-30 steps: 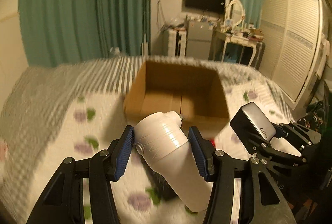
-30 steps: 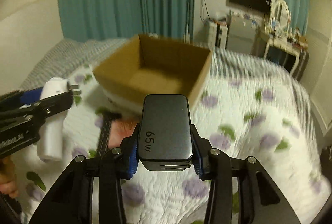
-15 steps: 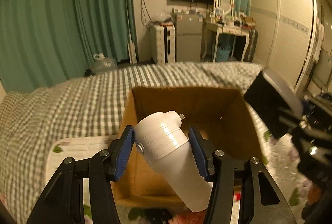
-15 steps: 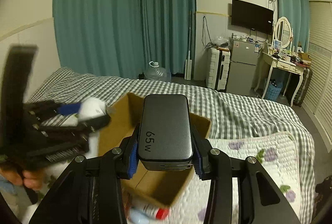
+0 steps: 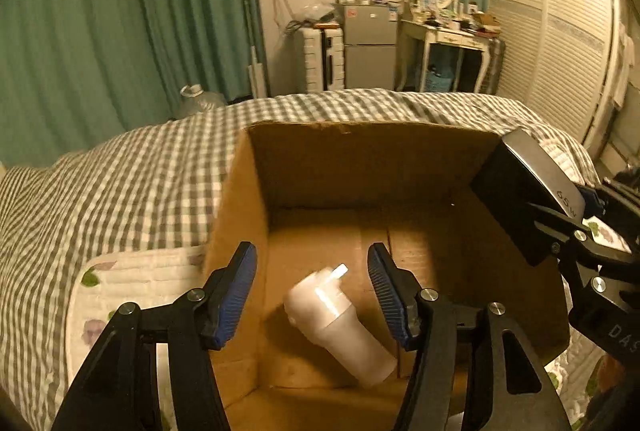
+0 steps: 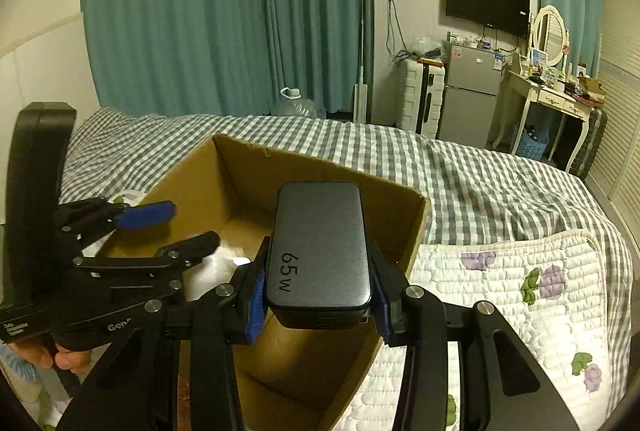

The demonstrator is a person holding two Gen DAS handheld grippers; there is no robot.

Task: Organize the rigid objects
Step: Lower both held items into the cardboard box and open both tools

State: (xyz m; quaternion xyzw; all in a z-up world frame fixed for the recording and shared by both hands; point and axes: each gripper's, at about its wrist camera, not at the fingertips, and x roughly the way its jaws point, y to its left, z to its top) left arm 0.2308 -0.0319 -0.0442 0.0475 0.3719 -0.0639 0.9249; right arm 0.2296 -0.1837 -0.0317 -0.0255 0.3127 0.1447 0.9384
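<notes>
An open cardboard box (image 5: 360,159) stands on the bed. A white plug-in charger (image 5: 340,323) lies blurred on the box floor, below my left gripper (image 5: 312,291), which is open and empty over the box's near left part. My right gripper (image 6: 318,291) is shut on a dark grey power bank marked 65w (image 6: 320,243) and holds it above the box (image 6: 404,231). That power bank shows at the box's right edge in the left wrist view (image 5: 528,191). The left gripper also shows in the right wrist view (image 6: 172,227), with the white charger (image 6: 212,267) partly hidden beneath it.
The bed carries a grey checked blanket (image 5: 120,183) and a white floral quilt (image 6: 520,291). Beyond the bed are teal curtains (image 6: 220,11), a water jug (image 6: 294,105), a suitcase, a small fridge (image 6: 472,95), a dressing table (image 6: 556,99) and louvred wardrobe doors (image 5: 560,39).
My left gripper moved over the box, opened and let go of the white charger, which dropped into the box. My right gripper carried the power bank up over the box.
</notes>
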